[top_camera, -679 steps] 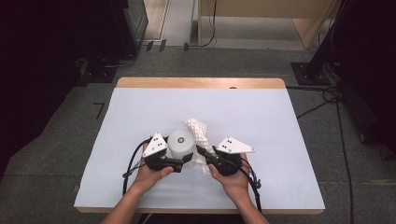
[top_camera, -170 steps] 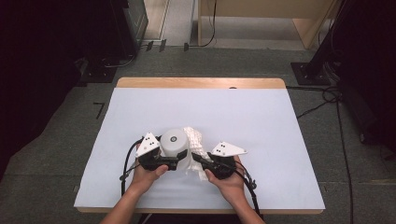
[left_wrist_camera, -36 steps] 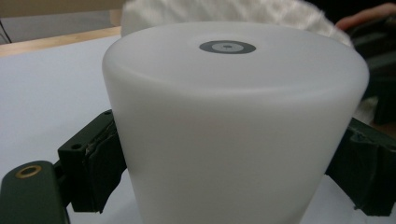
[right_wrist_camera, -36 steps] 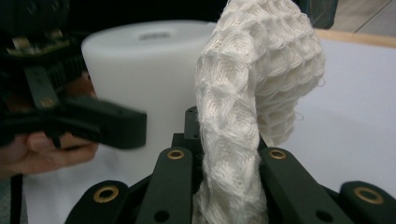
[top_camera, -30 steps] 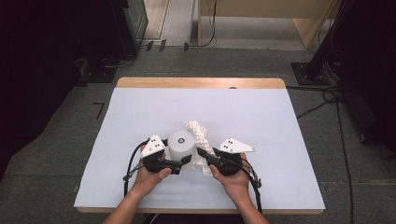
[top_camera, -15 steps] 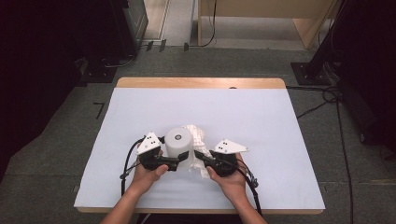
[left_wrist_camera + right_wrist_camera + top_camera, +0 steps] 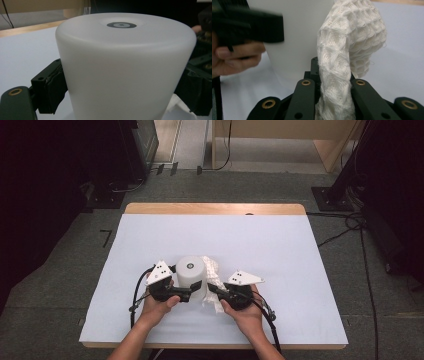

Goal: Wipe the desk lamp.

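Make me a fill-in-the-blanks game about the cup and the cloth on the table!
1. The left hand-held gripper is clamped on the upside-down white ____.
2. The right hand-held gripper pinches a knitted white ____.
3. The cup and the cloth are both the colour ____.
4. In the high view the cloth lies on the cup's ____ side.

Missing words: cup; cloth; white; right
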Demonstrator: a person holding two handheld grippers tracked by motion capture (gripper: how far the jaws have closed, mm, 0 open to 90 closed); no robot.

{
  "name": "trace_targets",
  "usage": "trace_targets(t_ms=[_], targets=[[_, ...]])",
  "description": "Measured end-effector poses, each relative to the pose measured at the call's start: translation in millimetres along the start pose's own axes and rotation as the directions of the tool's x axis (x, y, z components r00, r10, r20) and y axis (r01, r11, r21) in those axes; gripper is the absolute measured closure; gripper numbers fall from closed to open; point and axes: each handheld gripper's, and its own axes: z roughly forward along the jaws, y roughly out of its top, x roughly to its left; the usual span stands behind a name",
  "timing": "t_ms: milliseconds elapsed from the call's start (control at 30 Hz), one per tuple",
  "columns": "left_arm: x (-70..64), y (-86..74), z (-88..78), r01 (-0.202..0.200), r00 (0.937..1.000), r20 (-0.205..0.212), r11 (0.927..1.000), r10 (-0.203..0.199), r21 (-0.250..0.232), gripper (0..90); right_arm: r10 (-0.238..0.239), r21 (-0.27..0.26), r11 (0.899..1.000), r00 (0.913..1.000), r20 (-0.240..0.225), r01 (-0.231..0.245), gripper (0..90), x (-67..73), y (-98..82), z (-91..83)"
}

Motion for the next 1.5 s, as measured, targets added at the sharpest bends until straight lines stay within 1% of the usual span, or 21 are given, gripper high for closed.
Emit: trace_targets(t_ms=[100, 167, 267, 333, 367, 400, 433, 533, 567, 600, 667, 733, 833, 933, 1100, 1133, 1233, 1367, 1400, 1467, 1500], targets=[[-0.6, -0.2, 0.3, -0.002, 1.0, 0.006, 1.0, 0.002, -0.003, 8.9, -0.004, -0.003, 1.0, 1.0, 0.004, 0.004, 80.0, 1.0, 0.6, 0.5], [-1.4, -0.6, 1.2, -0.005, 0.9999, 0.011, 1.0, 0.005, 0.003, 8.9, -0.003, -0.024, 1.0, 1.0, 0.008, 0.003, 80.0, 0.6, 3.5, -2.8], [-7.4, -4.2, 8.1, -0.03, 0.9994, 0.018, 0.9991, 0.029, 0.029, 8.9, 0.001, -0.059, 0.998, 0.9998, 0.018, 0.0, 80.0, 0.3, 8.9, -10.8], [-10.6, -5.6, 11.3, -0.038, 0.9991, 0.023, 0.9986, 0.037, 0.038, 8.9, 0.003, -0.087, 0.996, 0.9997, 0.023, -0.001, 80.0, -0.6, 12.8, -17.3], [-10.6, -5.6, 11.3, -0.038, 0.9991, 0.023, 0.9986, 0.037, 0.038, 8.9, 0.003, -0.087, 0.996, 0.9997, 0.023, -0.001, 80.0, -0.6, 12.8, -17.3], [-12.9, -6.0, 12.8, -0.042, 0.9986, 0.032, 0.9982, 0.041, 0.042, 8.9, 0.004, -0.11, 0.994, 0.9997, 0.026, -0.001, 80.0, -0.9, 16.3, -23.3], [-13.5, -5.7, 12.9, -0.043, 0.9985, 0.034, 0.9983, 0.042, 0.04, 8.9, 0.002, -0.117, 0.993, 0.9997, 0.026, 0.001, 80.0, -1.3, 17.6, -25.3], [-13.0, -5.0, 12.5, -0.037, 0.9988, 0.035, 0.9987, 0.036, 0.035, 8.9, 0.003, -0.115, 0.993, 0.9998, 0.021, 0.0, 80.0, -2.2, 17.9, -26.1], [-10.6, -3.7, 10.8, -0.019, 0.9991, 0.04, 0.9995, 0.018, 0.026, 8.9, -0.003, -0.1, 0.995, 0.9998, 0.022, 0.005, 80.0, -3.3, 15.4, -22.5], [-9.3, -2.9, 9.8, -0.015, 0.9992, 0.038, 0.9997, 0.014, 0.021, 8.9, -0.005, -0.087, 0.996, 0.9997, 0.024, 0.007, 80.0, -3.5, 13.6, -19.9], [-6.7, -1.7, 7.6, -0.017, 0.9995, 0.028, 0.9997, 0.017, 0.017, 8.9, 0.005, -0.062, 0.998, 0.9998, 0.018, -0.004, 80.0, -3.4, 9.6, -14.6], [-5.6, -1.3, 6.6, -0.013, 0.9996, 0.026, 0.9998, 0.013, 0.013, 8.9, 0.006, -0.051, 0.999, 0.9998, 0.017, -0.005, 80.0, -3.4, 7.9, -11.9], [-3.0, -0.1, 4.0, -0.008, 0.9997, 0.022, 1.0, 0.008, 0.006, 8.9, 0.004, -0.016, 1.0, 0.9999, 0.016, -0.004, 80.0, -1.0, 3.2, -4.9], [-3.0, -0.2, 4.4, -0.008, 0.9997, 0.022, 1.0, 0.008, 0.005, 8.9, 0.004, -0.014, 1.0, 0.9999, 0.015, -0.004, 80.0, -0.4, 2.8, -4.4], [-8.7, -3.4, 10.7, -0.029, 0.999, 0.036, 0.9992, 0.028, 0.029, 8.9, 0.007, -0.054, 0.999, 0.9995, 0.032, -0.005, 80.0, -2.5, 8.0, -12.0], [-8.7, -3.4, 10.7, -0.029, 0.999, 0.036, 0.9992, 0.028, 0.029, 8.9, 0.007, -0.054, 0.999, 0.9995, 0.032, -0.005, 80.0, -2.5, 8.0, -12.0], [-12.5, -4.6, 13.5, -0.039, 0.9984, 0.043, 0.9985, 0.038, 0.038, 8.9, 0.005, -0.092, 0.996, 0.9993, 0.038, -0.001, 80.0, -3.2, 13.5, -20.1], [-12.2, -3.2, 11.7, -0.044, 0.9982, 0.041, 0.9985, 0.043, 0.031, 9.0, 0.008, -0.093, 0.996, 0.9994, 0.034, -0.005, 80.0, -3.0, 13.6, -21.3], [-10.2, -1.3, 9.1, -0.035, 0.9987, 0.037, 0.9991, 0.035, 0.021, 8.9, 0.005, -0.078, 0.997, 0.9995, 0.03, -0.003, 80.0, -2.7, 11.8, -18.2], [-8.8, -0.1, 7.5, -0.035, 0.9988, 0.034, 0.9992, 0.035, 0.017, 8.9, 0.008, -0.068, 0.998, 0.9996, 0.027, -0.006, 80.0, -2.3, 10.4, -16.1], [-5.8, 1.9, 4.2, -0.031, 0.9991, 0.027, 0.9995, 0.031, 0.009, 8.9, 0.004, -0.048, 0.999, 0.9997, 0.022, -0.003, 80.0, -1.4, 7.1, -10.8]])
